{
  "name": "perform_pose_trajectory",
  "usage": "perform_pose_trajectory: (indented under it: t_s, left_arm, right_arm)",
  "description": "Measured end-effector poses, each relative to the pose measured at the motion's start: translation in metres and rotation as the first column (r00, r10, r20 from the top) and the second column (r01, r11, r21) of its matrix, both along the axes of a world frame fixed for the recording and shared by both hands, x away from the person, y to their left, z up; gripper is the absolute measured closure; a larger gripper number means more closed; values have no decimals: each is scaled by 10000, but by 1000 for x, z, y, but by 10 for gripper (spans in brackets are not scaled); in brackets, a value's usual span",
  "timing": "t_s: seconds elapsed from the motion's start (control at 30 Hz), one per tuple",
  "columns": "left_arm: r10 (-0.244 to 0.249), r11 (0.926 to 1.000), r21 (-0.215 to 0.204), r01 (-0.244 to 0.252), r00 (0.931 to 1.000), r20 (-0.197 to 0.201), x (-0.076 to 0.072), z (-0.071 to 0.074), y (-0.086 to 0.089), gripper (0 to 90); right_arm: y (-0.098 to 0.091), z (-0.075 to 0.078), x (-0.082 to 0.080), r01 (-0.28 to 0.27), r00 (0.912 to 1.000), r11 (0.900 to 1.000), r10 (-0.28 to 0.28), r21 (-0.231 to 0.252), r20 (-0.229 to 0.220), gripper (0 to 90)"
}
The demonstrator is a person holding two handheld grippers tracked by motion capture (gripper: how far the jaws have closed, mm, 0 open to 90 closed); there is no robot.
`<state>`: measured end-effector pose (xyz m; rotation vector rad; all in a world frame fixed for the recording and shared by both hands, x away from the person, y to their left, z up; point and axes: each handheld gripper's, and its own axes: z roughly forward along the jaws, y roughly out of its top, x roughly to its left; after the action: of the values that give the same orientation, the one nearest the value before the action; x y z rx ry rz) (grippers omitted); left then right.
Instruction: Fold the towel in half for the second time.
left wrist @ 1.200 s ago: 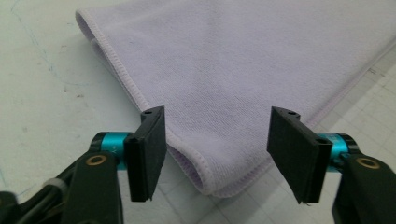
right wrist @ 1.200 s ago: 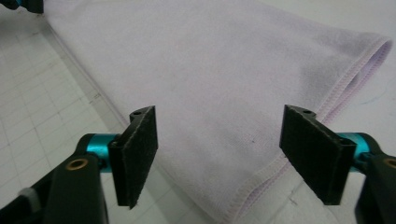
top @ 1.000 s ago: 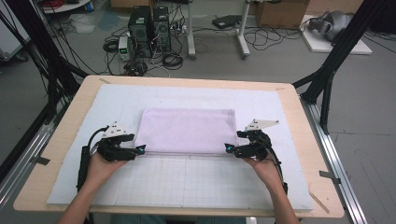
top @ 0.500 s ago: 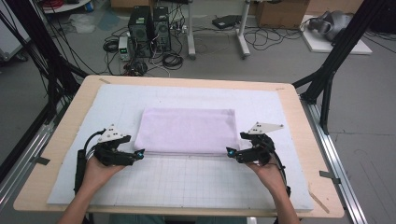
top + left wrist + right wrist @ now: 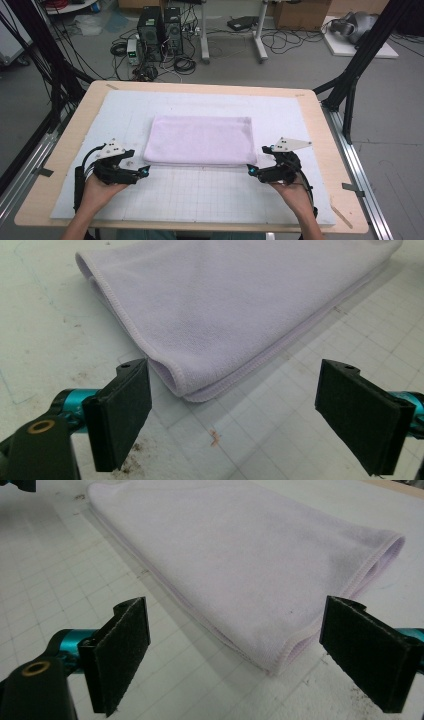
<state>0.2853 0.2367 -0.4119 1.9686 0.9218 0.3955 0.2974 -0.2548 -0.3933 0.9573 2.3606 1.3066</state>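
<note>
**Both claws wide open at the near corners of a folded cloth**

A pale lilac microfibre cloth [image 5: 201, 140], folded into a flat rectangle, lies in the middle of the white gridded mat [image 5: 200, 195] that covers the light wooden worktop [image 5: 65, 150]. Its long folded edge faces the person.

The left claw [image 5: 142, 171] sits just off the cloth's near left corner, held in the person's left hand [image 5: 97, 187]. Its jaws have just been opening and now stand wide apart with nothing pressed between them; in the left gripper view the cloth's [image 5: 240, 310] corner lies on the mat just beyond the gap.

The right claw [image 5: 251, 171] sits just off the near right corner, in the right hand [image 5: 295, 192]. Its jaws stand fully apart and grip nothing; in the right gripper view the cloth's [image 5: 240, 555] stitched corner rests on the mat ahead, closer to the right-hand pad.
</note>
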Motion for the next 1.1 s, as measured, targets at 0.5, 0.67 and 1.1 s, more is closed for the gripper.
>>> perform_pose_trajectory:
  t_s: [0.5,0.67,1.1]
  left_arm:
    - [-91,9999,-98,93,9996,257,-23,4,2,149]
    - [-43,9999,-162,49,9993,372,-31,5,3,149]
    - [53,9999,-163,-44,9984,561,-47,3,5,149]
  right_arm:
    - [-23,-6,-29,285,9996,9995,-286,120,76,119]
    - [-31,-11,-39,383,9992,9991,-384,189,48,119]
    - [-46,-11,-66,660,9974,9965,-673,504,242,119]
